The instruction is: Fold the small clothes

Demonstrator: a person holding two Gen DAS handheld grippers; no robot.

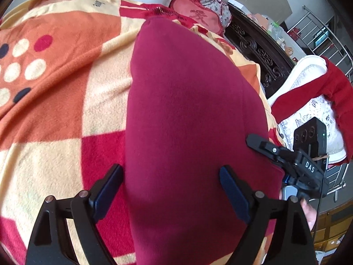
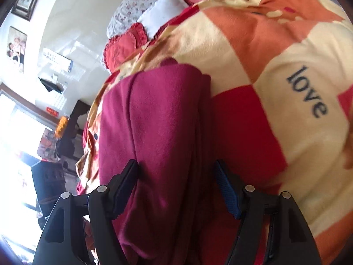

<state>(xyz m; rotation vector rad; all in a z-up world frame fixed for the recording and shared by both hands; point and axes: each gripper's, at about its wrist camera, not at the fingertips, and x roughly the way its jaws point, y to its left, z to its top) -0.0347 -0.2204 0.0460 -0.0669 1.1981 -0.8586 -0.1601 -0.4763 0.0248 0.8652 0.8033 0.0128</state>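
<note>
A dark red fleece garment (image 1: 187, 114) lies folded into a long strip on the patterned blanket (image 1: 66, 92). My left gripper (image 1: 171, 172) is open, its fingers spread wide just above the near end of the garment. The right gripper (image 1: 262, 143) shows at the garment's right edge in the left wrist view. In the right wrist view the garment (image 2: 158, 119) shows layered folds, and my right gripper (image 2: 175, 169) is open with its fingers straddling the near end.
The blanket (image 2: 275, 70) covers a bed with red and floral pillows (image 1: 198, 13) at the head. A dark carved bed frame (image 1: 260, 50) and a chair with a red cloth (image 1: 313, 92) stand on the right.
</note>
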